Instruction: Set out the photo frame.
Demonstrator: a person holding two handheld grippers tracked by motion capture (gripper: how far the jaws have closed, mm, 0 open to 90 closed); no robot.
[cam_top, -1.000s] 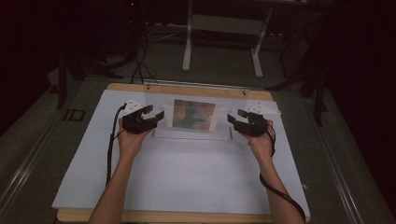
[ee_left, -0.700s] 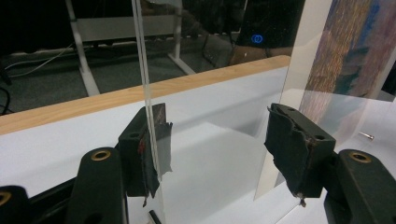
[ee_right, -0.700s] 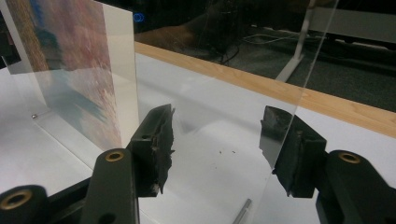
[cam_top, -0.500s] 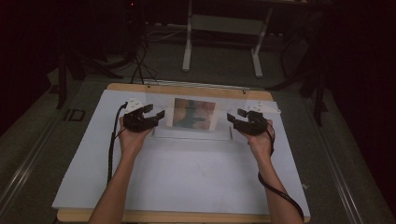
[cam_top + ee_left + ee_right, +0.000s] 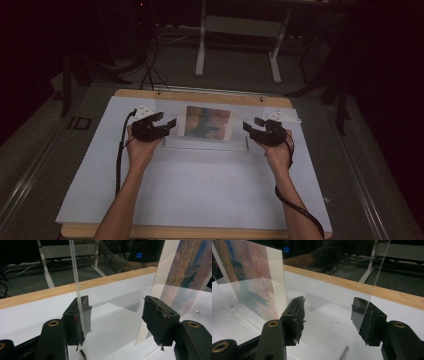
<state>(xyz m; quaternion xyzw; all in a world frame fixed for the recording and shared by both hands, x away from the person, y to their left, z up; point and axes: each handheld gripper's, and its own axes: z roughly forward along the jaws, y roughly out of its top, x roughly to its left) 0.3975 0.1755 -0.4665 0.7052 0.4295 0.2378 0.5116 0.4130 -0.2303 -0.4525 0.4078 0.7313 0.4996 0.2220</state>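
We hold the left gripper (image 5: 165, 125) and right gripper (image 5: 251, 129), jaws apart, at either edge of an upright clear acrylic frame (image 5: 207, 123) holding a colourful print.

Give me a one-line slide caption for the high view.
Two hand-held grippers, left and right, flank an upright clear frame holding a picture.

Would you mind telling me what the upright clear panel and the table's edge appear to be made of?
The upright clear panel looks like glossy acrylic or glass: the floor shows through it, and its edge catches light. The table's light brown edge strip appears to be pale wood with a matt finish, though its grain is too faint to be sure.
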